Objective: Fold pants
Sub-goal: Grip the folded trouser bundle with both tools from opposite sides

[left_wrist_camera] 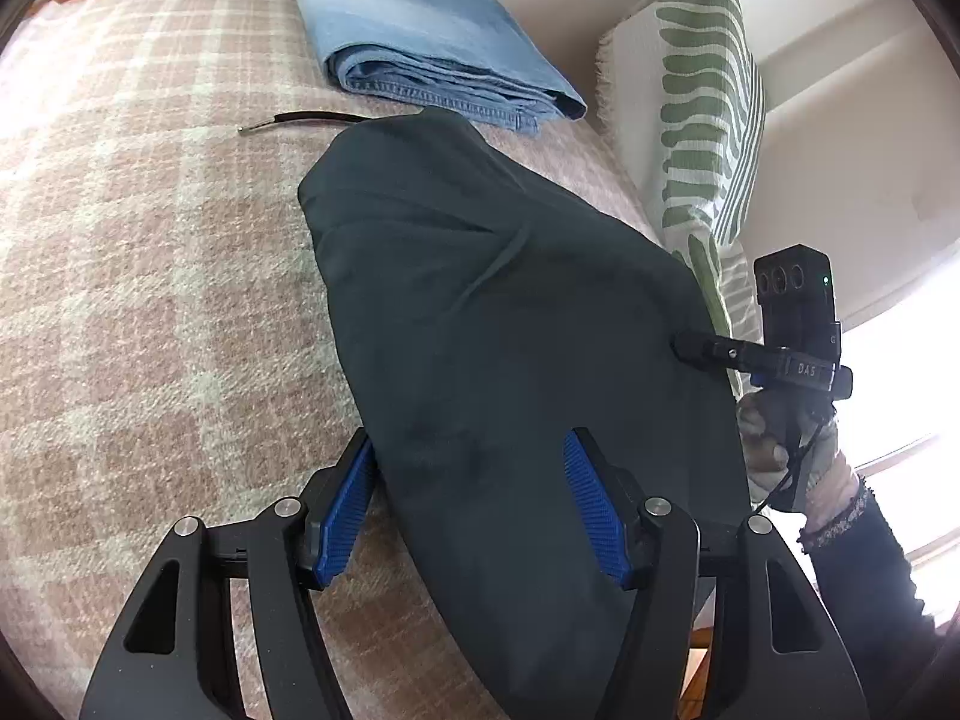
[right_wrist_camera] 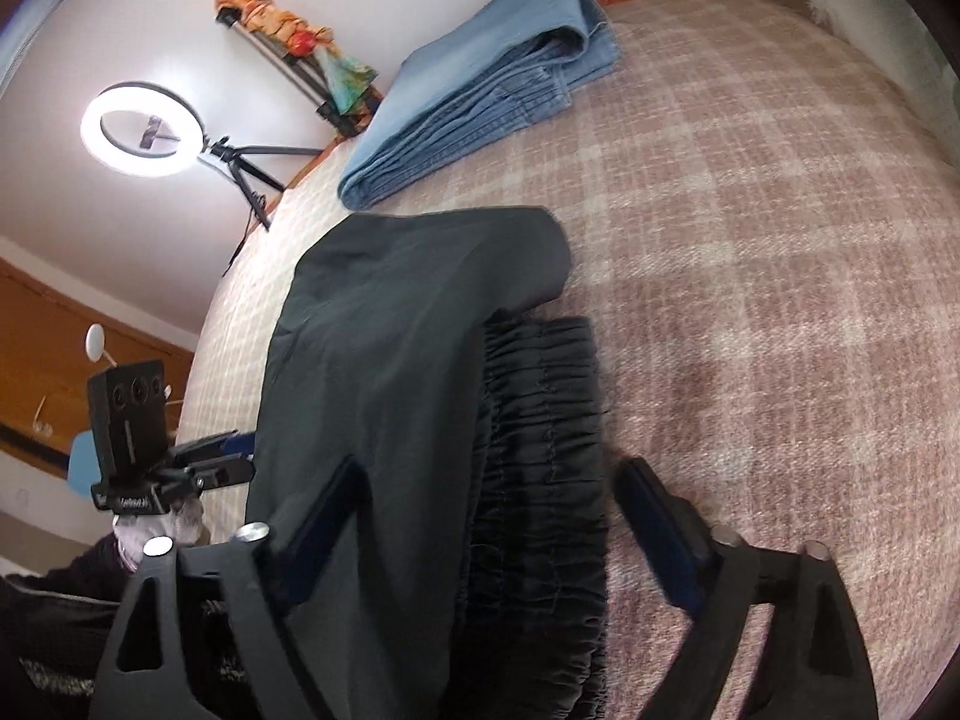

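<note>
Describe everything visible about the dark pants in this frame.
The dark pants look like smooth, thin dark green-grey fabric, folded over themselves on the plaid blanket. The gathered elastic waistband shows beneath the upper layer. They lie between the open fingers of the left gripper and the right gripper, just short of the folded jeans.

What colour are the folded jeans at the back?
Light blue; the folded jeans show best in the left wrist view.

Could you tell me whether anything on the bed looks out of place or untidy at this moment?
A thin black cord lies loose on the plaid blanket, one end running behind the dark pants. The folded jeans look tidy.
</note>
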